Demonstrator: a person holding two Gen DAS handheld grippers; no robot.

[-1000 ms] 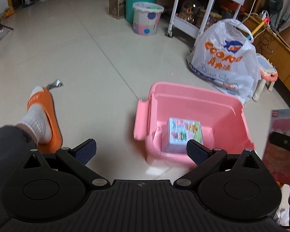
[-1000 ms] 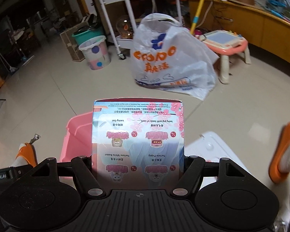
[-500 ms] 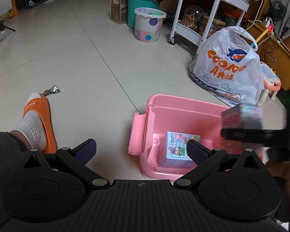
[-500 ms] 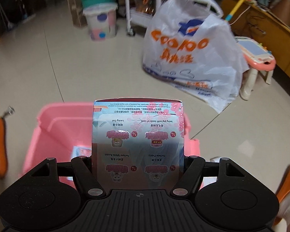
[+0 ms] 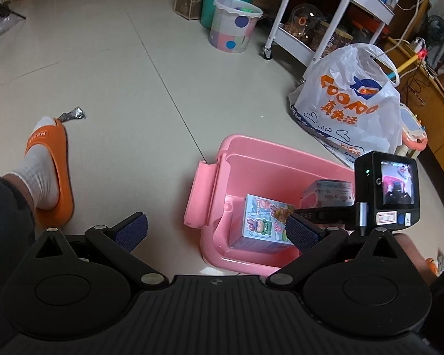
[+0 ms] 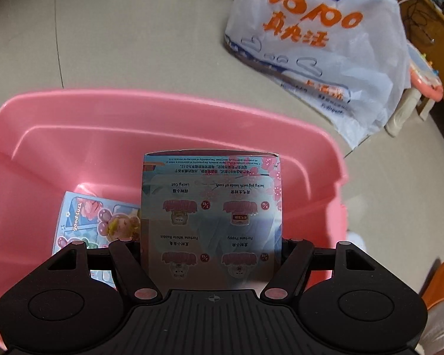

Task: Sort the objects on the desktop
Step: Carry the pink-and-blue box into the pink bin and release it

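A pink plastic bin (image 5: 213, 195) stands on the tiled floor; it also fills the right wrist view (image 6: 74, 136). A blue toy box (image 5: 263, 224) lies in it, also seen in the right wrist view (image 6: 83, 222). My right gripper (image 6: 211, 245) is shut on a second toy box with cherry-blossom print (image 6: 211, 216) and holds it inside the bin, to the right of the first box. That held box (image 5: 331, 190) shows in the left wrist view. My left gripper (image 5: 216, 230) is open and empty, just left of the bin's near side.
A white shopping bag (image 5: 349, 109) and a small toy desk (image 5: 413, 130) lie beyond the bin. A white wheeled shelf (image 5: 319, 14) and buckets (image 5: 233, 26) stand further back. My foot in an orange slipper (image 5: 48, 174) rests at left, another slipper (image 6: 438, 287) at right.
My right gripper has carried the cherry-blossom box forward and down into the pink bin, beside the first box. My left gripper has stayed open and shifted slightly.
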